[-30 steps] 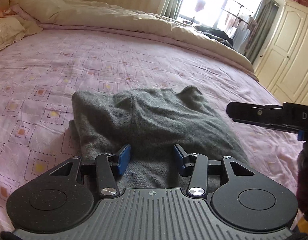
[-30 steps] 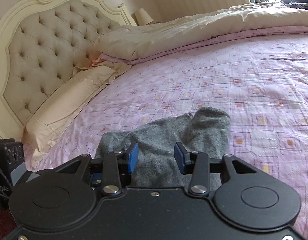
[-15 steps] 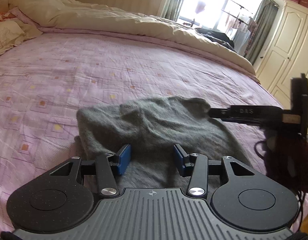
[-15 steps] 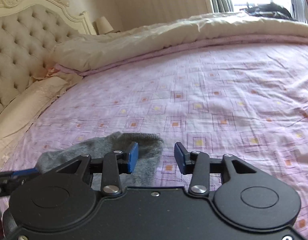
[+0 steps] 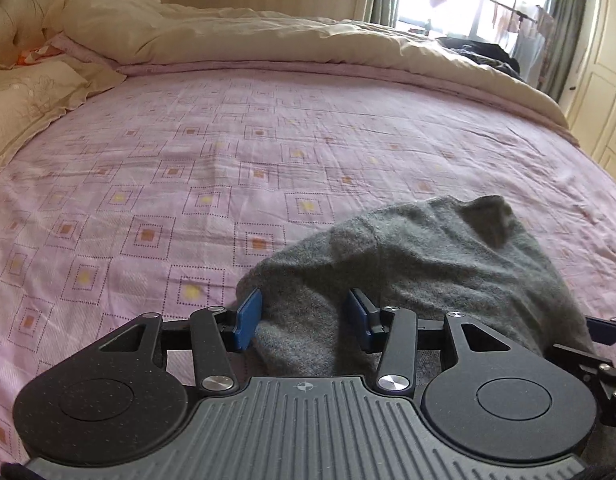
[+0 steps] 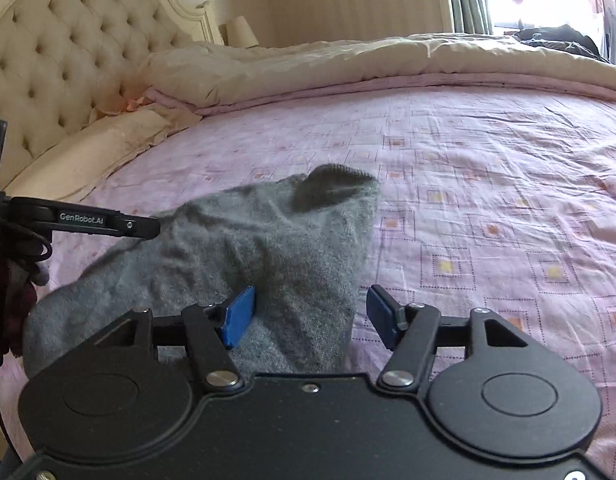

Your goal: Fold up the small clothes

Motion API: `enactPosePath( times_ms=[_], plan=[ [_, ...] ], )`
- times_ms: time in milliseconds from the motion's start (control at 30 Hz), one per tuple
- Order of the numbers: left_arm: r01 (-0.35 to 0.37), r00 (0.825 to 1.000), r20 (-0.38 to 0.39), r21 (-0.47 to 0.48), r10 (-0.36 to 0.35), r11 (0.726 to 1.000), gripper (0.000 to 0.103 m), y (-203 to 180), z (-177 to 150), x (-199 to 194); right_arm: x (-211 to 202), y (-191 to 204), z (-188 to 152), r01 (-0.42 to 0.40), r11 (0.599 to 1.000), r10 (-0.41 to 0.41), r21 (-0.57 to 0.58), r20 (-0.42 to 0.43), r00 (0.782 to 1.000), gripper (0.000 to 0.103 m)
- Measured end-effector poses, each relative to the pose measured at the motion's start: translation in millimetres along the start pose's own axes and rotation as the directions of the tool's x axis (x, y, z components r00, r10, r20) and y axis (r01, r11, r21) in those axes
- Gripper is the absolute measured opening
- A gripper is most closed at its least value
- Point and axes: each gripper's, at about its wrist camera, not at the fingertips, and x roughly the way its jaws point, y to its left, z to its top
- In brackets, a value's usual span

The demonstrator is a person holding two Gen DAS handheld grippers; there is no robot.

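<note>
A grey knit garment (image 5: 436, 264) lies rumpled on the pink patterned bedsheet (image 5: 188, 168). My left gripper (image 5: 306, 316) hovers low over its near left part, jaws partly apart, cloth lying between the blue pads (image 5: 248, 316) without a visible pinch. My right gripper (image 6: 310, 314) is over the garment (image 6: 268, 248) at its right edge and its jaws are opening; the left pad (image 6: 238, 314) rests on the knit, the right pad stands off it over the sheet. In the right wrist view one left gripper finger (image 6: 108, 222) touches the garment's left side. A raised cuff (image 6: 336, 184) points away.
A rolled beige duvet (image 5: 308, 40) runs along the far side of the bed, with pillows (image 6: 120, 140) and a tufted headboard (image 6: 68, 56) at the left. Cream wardrobe doors (image 5: 604, 80) and a bright window stand at the far right. A gloved hand (image 6: 24, 288) holds the left gripper.
The right gripper's jaws have widened and it has swung back over the garment's right edge. The left view has shifted left, so the garment now sits lower right.
</note>
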Motion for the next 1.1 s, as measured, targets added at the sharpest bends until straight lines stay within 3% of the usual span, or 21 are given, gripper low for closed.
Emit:
enactPosePath(
  times_ms=[133,233,300,467,533,667,900,1100],
  plan=[
    [0.01,0.997,0.073,-0.036,-0.007,0.999,0.046,2.5,2.2,-37.1,-30.9,5.3,-0.4,-0.023,0.999,0.024,-0.024,0.039,0.999,0.067],
    [0.019,0.993,0.121,-0.051,-0.013,0.999,0.063,-4.3,-8.3,-72.8,-46.9,11.9,-6.0,-0.037,0.998,0.039,-0.046,0.037,0.999,0.068],
    [0.039,0.991,0.128,-0.028,-0.036,0.999,0.065,-15.0,-22.6,-91.4,-54.0,16.2,-13.3,-0.034,0.997,0.036,-0.069,0.027,0.999,0.069],
    [0.003,0.996,0.088,0.015,-0.004,1.0,0.066,-35.5,-66.8,-102.1,-59.3,13.6,-36.3,-0.019,0.998,0.017,-0.054,-0.038,0.999,0.073],
    [-0.021,0.999,0.043,-0.027,0.022,0.999,0.066,-30.3,-78.9,-93.3,-59.2,9.1,-44.9,0.01,0.999,-0.013,-0.044,-0.071,0.997,0.073],
    [-0.035,0.999,0.014,-0.177,0.038,0.984,0.085,-4.0,-89.7,-81.5,-69.5,0.1,-51.3,0.02,1.0,-0.02,0.006,-0.083,0.996,0.074],
    [-0.076,0.99,0.096,-0.262,0.105,0.962,0.084,-5.9,-89.7,-120.7,-107.1,6.2,-42.4,-0.001,0.999,0.003,0.044,-0.034,0.999,0.103],
    [-0.104,0.978,0.157,-0.211,0.139,0.972,0.085,-40.8,-84.9,-169.6,-133.3,19.2,-30.7,-0.011,0.999,0.011,0.035,-0.014,1.0,0.103]
  ],
)
